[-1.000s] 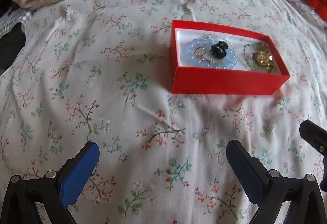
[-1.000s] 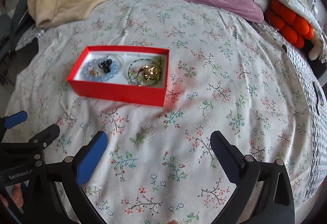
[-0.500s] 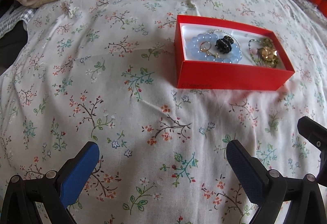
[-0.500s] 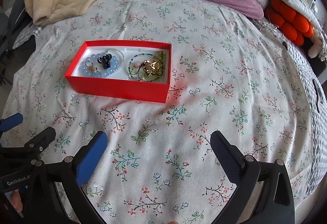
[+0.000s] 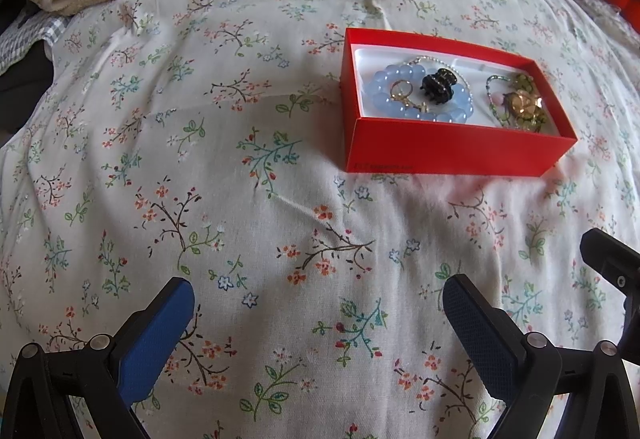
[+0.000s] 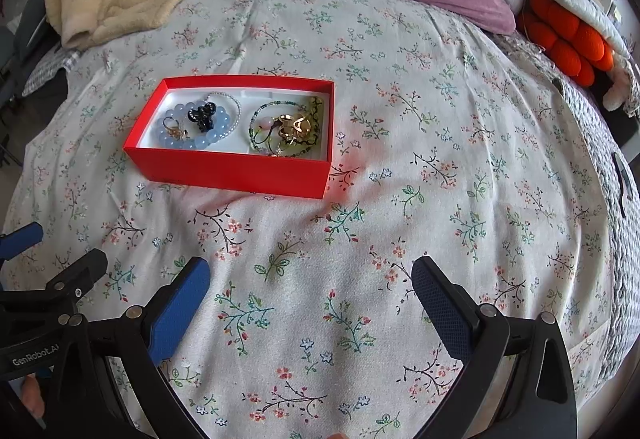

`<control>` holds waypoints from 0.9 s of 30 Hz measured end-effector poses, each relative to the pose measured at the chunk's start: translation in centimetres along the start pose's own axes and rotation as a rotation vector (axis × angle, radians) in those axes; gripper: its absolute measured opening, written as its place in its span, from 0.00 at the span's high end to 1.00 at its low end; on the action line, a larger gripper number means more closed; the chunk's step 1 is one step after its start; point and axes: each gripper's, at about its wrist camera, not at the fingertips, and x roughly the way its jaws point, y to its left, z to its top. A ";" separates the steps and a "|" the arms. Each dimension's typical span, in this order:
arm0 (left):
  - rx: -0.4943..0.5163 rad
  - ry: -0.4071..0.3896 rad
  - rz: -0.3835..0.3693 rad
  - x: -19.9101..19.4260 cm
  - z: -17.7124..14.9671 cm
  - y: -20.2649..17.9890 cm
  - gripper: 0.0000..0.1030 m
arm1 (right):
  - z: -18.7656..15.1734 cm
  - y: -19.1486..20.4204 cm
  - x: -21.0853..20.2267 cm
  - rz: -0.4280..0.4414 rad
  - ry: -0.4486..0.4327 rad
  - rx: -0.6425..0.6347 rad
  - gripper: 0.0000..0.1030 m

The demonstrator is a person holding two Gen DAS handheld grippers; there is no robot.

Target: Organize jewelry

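The jewelry is all kept in a red box (image 6: 256,171) that sits on the flowery bed sheet (image 6: 440,199). In the left part of the box a blue bead bracelet (image 5: 416,113) is seen, with a black hair clip (image 5: 438,85) and a small gold ring (image 5: 401,91) lying on it. In the right part a green bead chain (image 6: 280,105) and a gold piece (image 6: 294,125) are piled together.

Compared with a second ago, the box is seen a little further away in the right wrist view, and a little more to the right in the left wrist view. Nothing inside the box has been moved.

The left gripper (image 5: 318,293) is spread wide with nothing in it, well apart from the box. The right gripper (image 6: 310,275) is spread wide too and nothing is held.

No piece is seen on the sheet outside the box. So the tidying is probably finished, and the grippers are likely being pulled back.
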 end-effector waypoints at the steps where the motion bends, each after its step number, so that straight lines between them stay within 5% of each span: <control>1: 0.000 0.000 0.000 0.0 0.0 0.0 0.01 | 0.0 0.0 0.0 0.000 0.000 0.001 0.01; 27: -0.001 -0.002 0.001 -0.2 -0.1 0.3 0.01 | -0.2 0.0 -0.1 -0.007 0.001 0.011 0.01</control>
